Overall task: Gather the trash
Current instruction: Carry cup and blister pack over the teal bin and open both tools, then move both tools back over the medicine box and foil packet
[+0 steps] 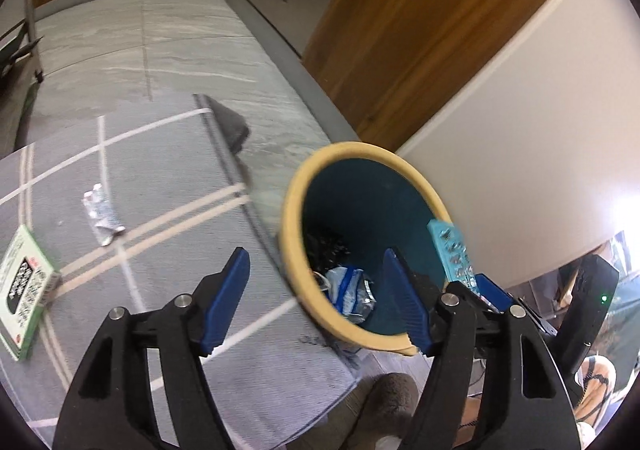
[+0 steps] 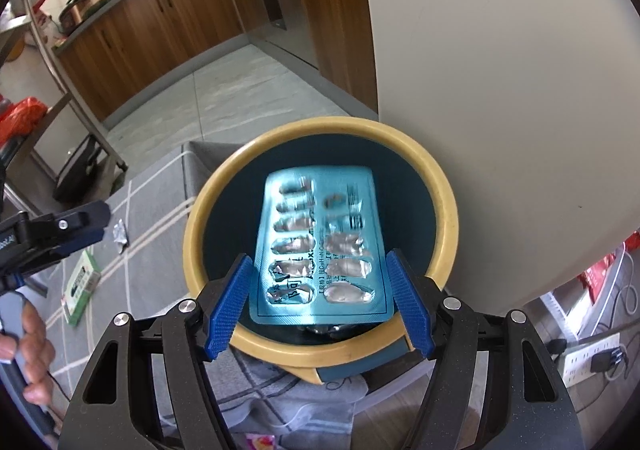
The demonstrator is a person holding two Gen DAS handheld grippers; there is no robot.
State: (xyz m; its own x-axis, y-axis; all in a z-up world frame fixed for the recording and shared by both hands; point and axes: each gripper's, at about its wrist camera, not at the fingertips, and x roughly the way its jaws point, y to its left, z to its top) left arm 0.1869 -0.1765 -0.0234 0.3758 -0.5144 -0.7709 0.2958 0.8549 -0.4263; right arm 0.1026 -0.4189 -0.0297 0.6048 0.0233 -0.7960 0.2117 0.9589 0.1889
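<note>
A dark teal bin with a yellow rim stands on the rug's corner by the wall. My right gripper is open right above the bin mouth. A turquoise blister pack hangs between its fingers without touching them; it also shows in the left wrist view. My left gripper is open and empty, left of the bin; it shows in the right wrist view. A blue-white wrapper lies inside the bin. A crumpled silver wrapper and a green-white box lie on the rug.
A grey rug with white lines covers the tiled floor. Its far corner is folded over. Wooden cabinets and a white wall stand behind the bin. A metal rack stands at the left.
</note>
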